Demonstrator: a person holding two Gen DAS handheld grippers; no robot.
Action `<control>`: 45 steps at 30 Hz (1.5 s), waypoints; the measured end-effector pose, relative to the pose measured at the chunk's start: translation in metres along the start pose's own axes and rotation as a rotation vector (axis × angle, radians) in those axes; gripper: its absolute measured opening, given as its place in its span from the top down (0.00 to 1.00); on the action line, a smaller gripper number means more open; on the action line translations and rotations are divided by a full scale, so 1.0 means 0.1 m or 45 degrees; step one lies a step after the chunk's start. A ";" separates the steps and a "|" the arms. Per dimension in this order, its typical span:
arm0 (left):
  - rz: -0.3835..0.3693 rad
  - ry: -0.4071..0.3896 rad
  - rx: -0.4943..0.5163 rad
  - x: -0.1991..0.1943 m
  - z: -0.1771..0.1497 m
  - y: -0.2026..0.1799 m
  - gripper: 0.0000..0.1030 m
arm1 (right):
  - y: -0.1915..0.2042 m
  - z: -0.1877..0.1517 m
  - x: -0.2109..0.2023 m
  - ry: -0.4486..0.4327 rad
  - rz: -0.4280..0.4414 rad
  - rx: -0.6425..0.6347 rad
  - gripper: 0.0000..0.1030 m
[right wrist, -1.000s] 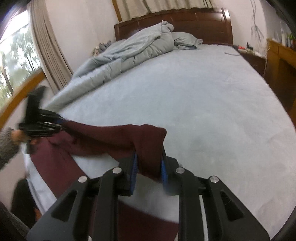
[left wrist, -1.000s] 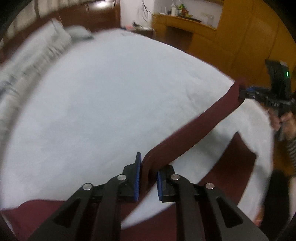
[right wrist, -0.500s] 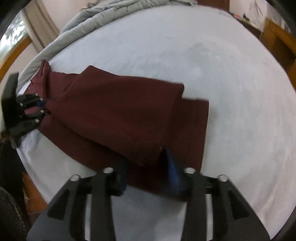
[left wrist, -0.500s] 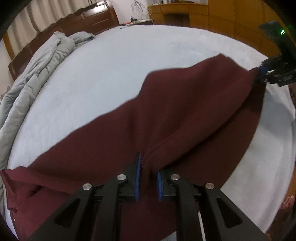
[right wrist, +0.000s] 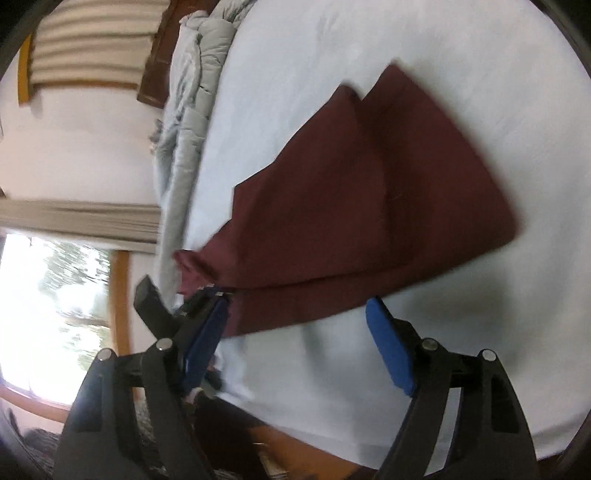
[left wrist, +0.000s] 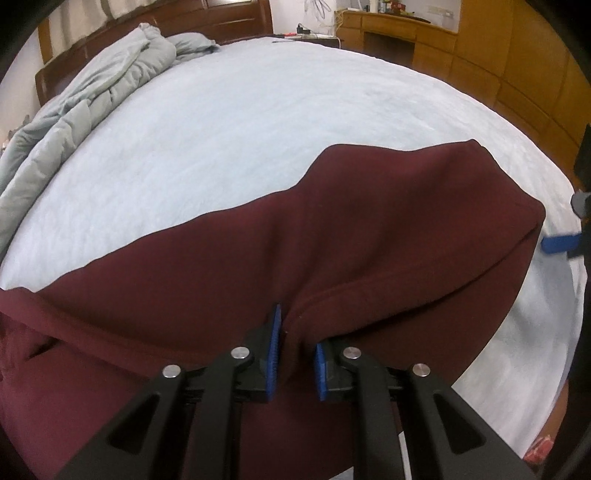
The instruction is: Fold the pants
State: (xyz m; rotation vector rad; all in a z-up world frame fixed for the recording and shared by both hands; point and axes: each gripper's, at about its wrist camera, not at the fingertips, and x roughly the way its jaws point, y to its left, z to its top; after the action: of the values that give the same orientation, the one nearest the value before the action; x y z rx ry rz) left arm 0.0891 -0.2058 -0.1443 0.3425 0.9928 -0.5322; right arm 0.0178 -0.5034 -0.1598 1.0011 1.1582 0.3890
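Dark red pants (left wrist: 369, 229) lie folded over on the pale blue bed sheet (left wrist: 258, 122). My left gripper (left wrist: 297, 347) is shut on a raised fold at their near edge; its jaws are just starting to open, with the cloth still pinched between the blue pads. In the right wrist view the pants (right wrist: 369, 192) spread ahead, upper layer set back from the lower. My right gripper (right wrist: 297, 308) is rolled sideways with its jaws opening wide; the pads touch no cloth. A pad of the right gripper (left wrist: 559, 243) shows at the pants' right end. The left gripper (right wrist: 199, 299) shows at the waist end.
A rumpled grey duvet (left wrist: 92, 92) lies along the far left side of the bed below a dark wooden headboard (left wrist: 221, 22). Wooden cabinets (left wrist: 498, 74) stand beyond the bed's right side. A window (right wrist: 55, 295) and curtain sit past the bed edge (right wrist: 332, 443).
The pants, held stretched in the air between both grippers, came down onto the bed folded over. The right gripper let go, opened wide and rolled sideways. The left gripper kept its hold.
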 end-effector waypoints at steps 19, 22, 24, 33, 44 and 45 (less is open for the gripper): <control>-0.023 0.055 -0.099 -0.04 0.23 0.02 0.84 | 0.00 -0.01 0.11 -0.049 0.055 0.326 0.40; -0.039 0.052 -0.128 -0.05 0.31 0.06 0.84 | 0.15 -0.10 0.30 0.005 0.165 0.319 0.40; -0.044 0.043 -0.135 -0.09 0.32 0.08 0.84 | 0.19 -0.08 0.51 0.055 0.148 0.323 0.40; -0.088 0.008 -0.134 -0.13 0.34 0.17 0.84 | -0.10 0.28 0.51 -0.180 0.214 0.521 0.53; -0.105 -0.078 -0.036 -0.42 0.29 -0.05 0.81 | 0.41 0.37 -0.21 -0.344 0.070 0.074 0.90; -0.110 -0.087 -0.027 -0.48 0.27 -0.12 0.81 | 0.43 0.36 -0.26 -0.335 -0.003 0.040 0.90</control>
State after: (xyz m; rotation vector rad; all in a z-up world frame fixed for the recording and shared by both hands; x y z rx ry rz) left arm 0.0807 -0.2169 -0.0898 0.2614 0.9494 -0.6077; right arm 0.0496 -0.5153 -0.1075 1.0445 0.9301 0.2294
